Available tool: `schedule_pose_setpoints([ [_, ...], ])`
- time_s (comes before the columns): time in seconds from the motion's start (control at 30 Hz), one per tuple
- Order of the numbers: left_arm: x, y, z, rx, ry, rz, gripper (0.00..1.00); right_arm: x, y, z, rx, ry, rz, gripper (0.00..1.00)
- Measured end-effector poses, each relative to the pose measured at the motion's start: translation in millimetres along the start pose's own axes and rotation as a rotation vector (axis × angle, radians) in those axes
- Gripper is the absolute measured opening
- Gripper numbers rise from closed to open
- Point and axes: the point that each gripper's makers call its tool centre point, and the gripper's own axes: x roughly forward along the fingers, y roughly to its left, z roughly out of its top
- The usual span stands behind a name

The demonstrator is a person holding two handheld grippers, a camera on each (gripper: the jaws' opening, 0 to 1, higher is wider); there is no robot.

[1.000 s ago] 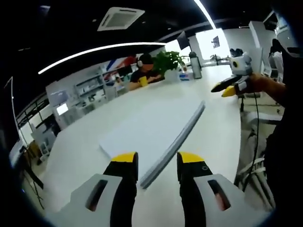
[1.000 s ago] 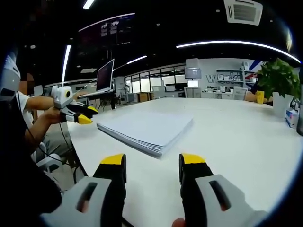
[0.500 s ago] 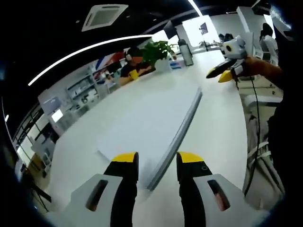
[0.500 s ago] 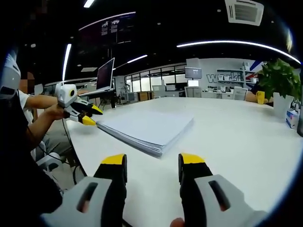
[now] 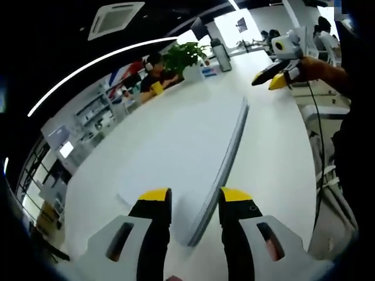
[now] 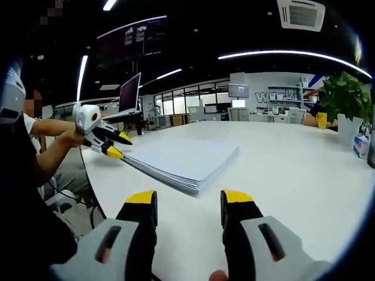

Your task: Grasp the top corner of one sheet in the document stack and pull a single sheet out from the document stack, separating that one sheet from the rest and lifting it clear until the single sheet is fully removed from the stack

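- Left gripper (image 5: 192, 198) sits low at 6 o'clock in its own view, jaws apart, straddling the near corner of the document stack (image 5: 193, 146); in the right gripper view it (image 6: 119, 146) meets the stack's corner at 9 o'clock.
- Right gripper (image 6: 189, 202) hangs with jaws apart, just short of the stack (image 6: 181, 159) on the white table (image 6: 293, 170).
- A potted plant (image 6: 345, 102) stands at 3 o'clock.

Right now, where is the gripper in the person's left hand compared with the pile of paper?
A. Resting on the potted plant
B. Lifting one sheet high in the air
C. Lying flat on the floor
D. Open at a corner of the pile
D: in the right gripper view the left gripper sits open at the far left corner of the pile of paper, and its own view shows that corner between its jaws.
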Motion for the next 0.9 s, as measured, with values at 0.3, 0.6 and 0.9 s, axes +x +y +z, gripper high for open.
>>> schedule_pose_setpoints([
  [0.3, 8.1, -3.4, -9.0, -0.013, 0.025, -0.033, 0.34, -2.7, -3.5, 0.0, 0.000, 0.002, -0.010, 0.43],
  [0.6, 12.2, -0.2, -13.8, -0.057, 0.029, -0.055, 0.33, -1.3, -3.6, -0.1, -0.001, 0.007, -0.010, 0.43],
  [0.9, 12.1, -4.8, -13.3, -0.026, 0.000, -0.092, 0.29, -0.4, -4.1, 0.1, 0.002, 0.007, -0.014, 0.42],
])
